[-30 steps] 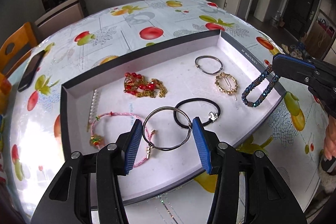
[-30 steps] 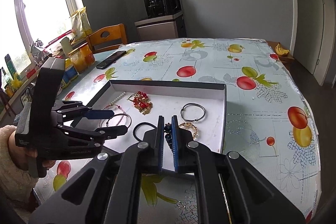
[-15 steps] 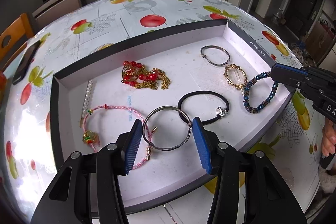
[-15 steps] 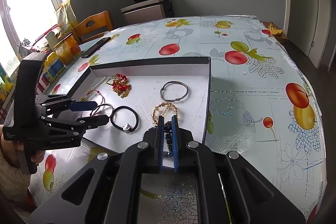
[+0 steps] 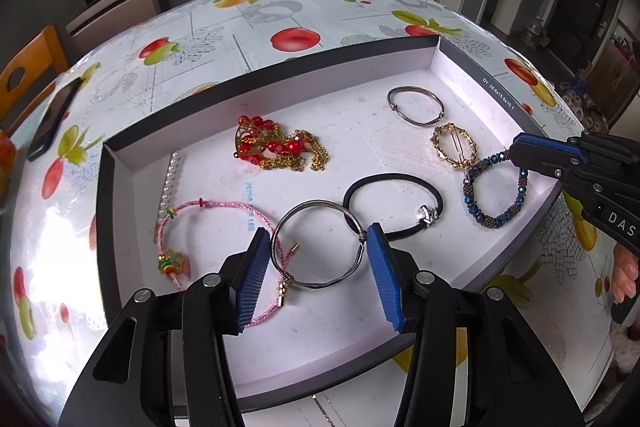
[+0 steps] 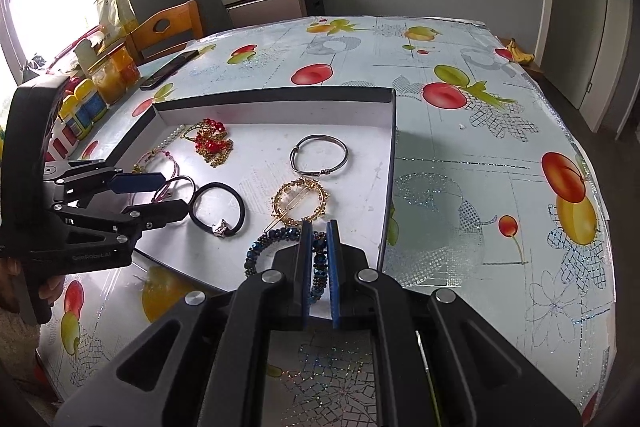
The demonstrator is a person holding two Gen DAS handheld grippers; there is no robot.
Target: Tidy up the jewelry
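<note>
The left wrist view looks down into the shallow tray [image 5: 496, 95] from its near side and shows every piece in it. The right wrist view shows the same tray [image 6: 276, 95] from its right end, and also the jars [image 6: 96, 87] and the phone [image 6: 170, 69] at the far left of the desk [image 6: 480, 167], and the window, which the other view does not show.

The blue beaded bracelet [image 5: 494, 193] is a loop of dark blue and bronze beads. It lies at the near right corner of the tray, just beside the gold round hair clip [image 5: 454, 146]. In the right wrist view the bracelet [image 6: 276, 241] runs between the blue pads.

The right tool [image 6: 319, 267] is nearly closed and grips the beads of this bracelet on both sides. In the left wrist view its tip [image 5: 520, 151] meets the upper part of the loop, and the lower part of the loop rests on the tray floor.

The left tool [image 5: 318, 275] is wide open and holds nothing. Its pads stand on either side of the silver wire bangle [image 5: 318, 243], above it. This bangle overlaps the pink cord bracelet [image 5: 208, 239] on the left and touches the black hair tie [image 5: 394, 207] on the right. Farther away lie the red and gold necklace [image 5: 280, 147], the pearl strip [image 5: 170, 183] and the grey bangle [image 5: 416, 105].
</note>
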